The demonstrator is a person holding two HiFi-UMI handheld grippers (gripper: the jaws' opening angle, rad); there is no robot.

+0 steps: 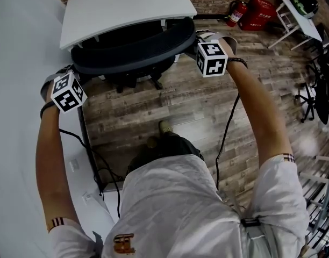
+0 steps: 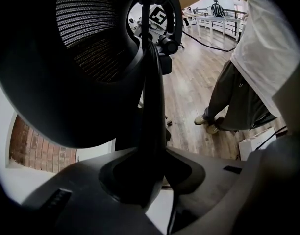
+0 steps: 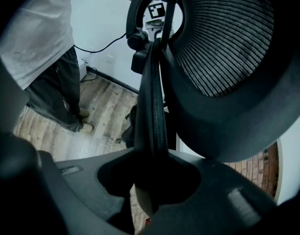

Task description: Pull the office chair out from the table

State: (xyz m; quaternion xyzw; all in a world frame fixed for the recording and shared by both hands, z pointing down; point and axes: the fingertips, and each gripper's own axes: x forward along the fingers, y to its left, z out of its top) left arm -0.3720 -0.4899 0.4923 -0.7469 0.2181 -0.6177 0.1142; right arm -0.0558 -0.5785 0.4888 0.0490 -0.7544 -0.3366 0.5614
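Observation:
The black office chair (image 1: 127,50) stands at the white table (image 1: 127,7), its seat still partly under the tabletop. In the head view my left gripper (image 1: 74,71) is at the left end of the curved back and my right gripper (image 1: 195,41) at the right end. In the left gripper view the left gripper (image 2: 145,180) is shut on the thin edge of the back frame (image 2: 152,97), beside the mesh (image 2: 86,33). The right gripper (image 3: 152,180) grips the frame's other edge (image 3: 152,106) in the same way.
A red fire extinguisher (image 1: 235,13) and a red box (image 1: 259,14) stand by the brick wall. A small white table (image 1: 299,15) and black chairs (image 1: 320,90) are at the right. Cables (image 1: 100,171) run along the wood floor by my feet (image 1: 164,128).

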